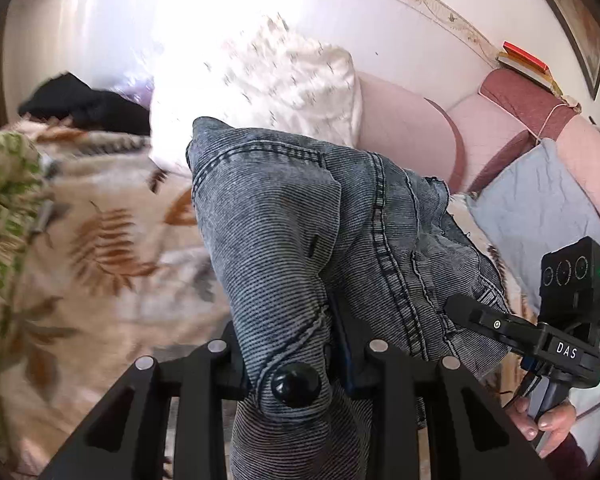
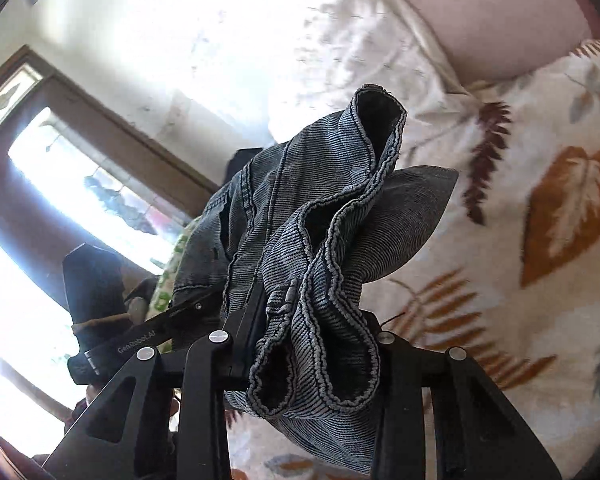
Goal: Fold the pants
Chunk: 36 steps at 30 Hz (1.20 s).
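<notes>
Grey-blue denim pants (image 1: 284, 208) hang bunched above a leaf-print blanket (image 1: 100, 248). My left gripper (image 1: 288, 340) is shut on the waistband, just above its black button (image 1: 295, 384); the denim hides the fingertips. In the left wrist view my right gripper (image 1: 460, 308) clamps another edge of the pants at the right, held by a person's hand (image 1: 548, 420). In the right wrist view my right gripper (image 2: 312, 332) is shut on a bundle of stitched denim edges (image 2: 340, 208). At the left of that view, the left gripper (image 2: 204, 304) bites into the same pants.
The blanket (image 2: 520, 320) covers the surface below. A white pillow (image 1: 292, 76) and a pink padded rest (image 1: 412, 128) lie behind the pants. A pale blue cloth (image 1: 540, 208) is at the right, books (image 1: 528, 64) above it, a black garment (image 1: 88, 104) far left. A bright window (image 2: 80, 184) stands beyond.
</notes>
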Each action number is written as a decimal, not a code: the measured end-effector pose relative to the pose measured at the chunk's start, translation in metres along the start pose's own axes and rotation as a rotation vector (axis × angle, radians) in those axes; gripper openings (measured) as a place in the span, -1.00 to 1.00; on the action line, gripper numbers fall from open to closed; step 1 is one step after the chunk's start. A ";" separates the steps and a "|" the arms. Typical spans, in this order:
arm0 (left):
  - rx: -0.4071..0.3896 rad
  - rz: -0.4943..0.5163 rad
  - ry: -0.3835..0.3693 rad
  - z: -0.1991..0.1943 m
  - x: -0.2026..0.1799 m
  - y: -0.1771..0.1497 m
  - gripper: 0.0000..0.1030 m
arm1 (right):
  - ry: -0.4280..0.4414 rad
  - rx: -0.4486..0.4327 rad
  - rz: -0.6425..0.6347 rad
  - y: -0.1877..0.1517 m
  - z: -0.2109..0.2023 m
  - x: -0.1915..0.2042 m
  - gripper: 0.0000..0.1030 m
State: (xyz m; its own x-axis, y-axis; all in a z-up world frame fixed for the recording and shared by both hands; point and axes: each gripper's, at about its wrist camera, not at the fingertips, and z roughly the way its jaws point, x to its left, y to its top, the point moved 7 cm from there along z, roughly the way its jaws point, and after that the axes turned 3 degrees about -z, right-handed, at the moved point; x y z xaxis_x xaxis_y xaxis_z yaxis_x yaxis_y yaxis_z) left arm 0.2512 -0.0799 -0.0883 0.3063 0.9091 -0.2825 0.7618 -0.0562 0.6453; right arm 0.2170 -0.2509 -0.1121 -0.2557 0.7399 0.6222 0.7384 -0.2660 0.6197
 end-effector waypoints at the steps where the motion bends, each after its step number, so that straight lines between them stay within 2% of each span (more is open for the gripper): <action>1: -0.007 0.002 0.015 -0.001 0.002 0.000 -0.35 | 0.001 -0.002 -0.013 0.000 0.003 0.004 -0.38; 7: 0.046 -0.027 0.046 0.030 0.019 -0.014 -0.35 | -0.038 0.025 -0.013 -0.007 0.028 -0.001 -0.37; 14: 0.124 -0.028 0.084 0.092 0.009 -0.039 -0.33 | -0.176 0.069 0.049 -0.016 0.042 -0.056 -0.37; 16: 0.144 -0.007 0.125 0.106 0.007 -0.047 -0.14 | -0.220 0.091 0.080 -0.019 0.045 -0.074 -0.30; 18: 0.127 0.019 0.146 0.108 0.003 -0.048 -0.04 | -0.270 0.128 0.114 -0.026 0.049 -0.093 -0.18; 19: 0.119 0.034 0.163 0.109 0.002 -0.049 0.12 | -0.284 0.132 0.125 -0.028 0.049 -0.098 -0.10; 21: 0.127 0.057 0.203 0.113 0.005 -0.050 0.36 | -0.326 0.141 0.123 -0.029 0.049 -0.102 0.12; 22: 0.128 0.050 0.215 0.114 0.009 -0.050 0.51 | -0.356 0.149 0.113 -0.029 0.048 -0.103 0.33; 23: 0.127 0.032 0.215 0.114 0.013 -0.049 0.54 | -0.383 0.159 0.106 -0.031 0.048 -0.106 0.40; 26: 0.137 0.018 0.206 0.106 0.017 -0.048 0.56 | -0.381 0.168 0.131 -0.032 0.042 -0.107 0.43; 29: 0.081 0.081 0.258 0.079 0.013 -0.043 0.57 | -0.397 0.134 0.094 -0.024 0.029 -0.096 0.43; 32: -0.010 0.150 0.308 0.039 0.002 -0.036 0.72 | -0.396 0.029 -0.017 -0.008 0.005 -0.070 0.43; 34: -0.094 0.189 0.353 0.006 -0.005 -0.031 0.97 | -0.388 -0.049 -0.095 -0.004 -0.014 -0.046 0.46; 36: -0.178 0.218 0.380 -0.031 -0.012 -0.029 0.99 | -0.407 -0.119 -0.189 -0.007 -0.031 -0.020 0.51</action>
State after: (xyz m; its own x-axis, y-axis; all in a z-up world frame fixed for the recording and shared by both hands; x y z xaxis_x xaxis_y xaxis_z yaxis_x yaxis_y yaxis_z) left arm 0.2074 -0.0769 -0.0820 0.1924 0.9724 0.1322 0.5832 -0.2216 0.7815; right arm 0.1978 -0.2837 -0.1139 -0.0961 0.9582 0.2696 0.6193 -0.1545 0.7698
